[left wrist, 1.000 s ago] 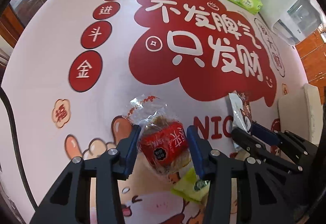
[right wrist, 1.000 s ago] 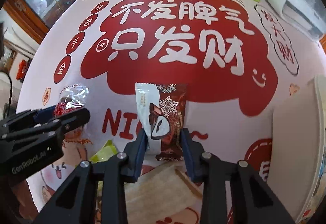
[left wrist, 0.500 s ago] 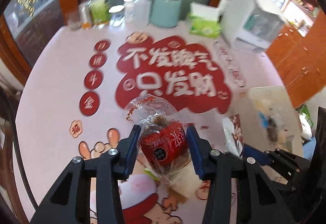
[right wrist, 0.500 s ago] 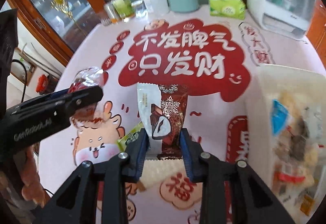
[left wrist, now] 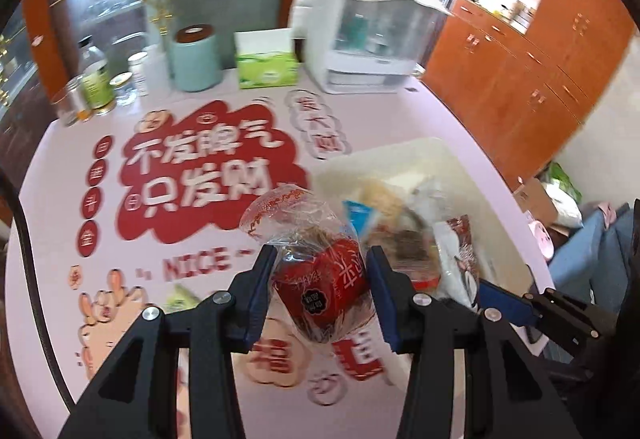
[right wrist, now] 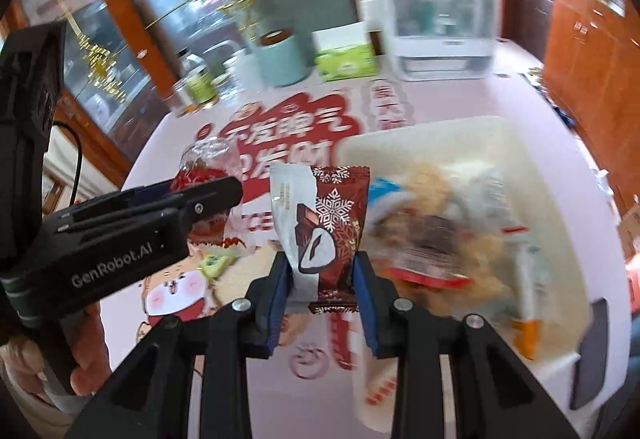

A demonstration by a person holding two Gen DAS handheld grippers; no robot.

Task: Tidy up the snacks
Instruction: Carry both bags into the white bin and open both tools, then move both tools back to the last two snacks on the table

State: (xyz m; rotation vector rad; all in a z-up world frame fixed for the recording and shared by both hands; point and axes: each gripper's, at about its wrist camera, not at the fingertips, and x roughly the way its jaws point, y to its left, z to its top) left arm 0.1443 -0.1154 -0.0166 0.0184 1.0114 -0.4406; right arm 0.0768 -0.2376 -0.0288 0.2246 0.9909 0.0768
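The left tool (left wrist: 320,279) is pinching a clear bag with a red label (left wrist: 320,279), its blue pads pressed against the bag's sides, and the bag hangs clear above the surface (left wrist: 72,143). The right tool (right wrist: 322,285) is pinching a brown and white snack packet (right wrist: 320,223) near its lower end, so the packet stands upright between the pads. In the right wrist view the left tool (right wrist: 224,195) shows at the left with a hand (right wrist: 86,355) around its handle. Just beyond both tools sits a pale bin (left wrist: 400,163) filled with mixed snack packets, blurred. A small green packet (left wrist: 178,297) lies on the surface by the printed cartoon. At the far edge stand a teal canister (left wrist: 196,59), a green tissue box (left wrist: 266,65) and a white appliance (left wrist: 360,35).
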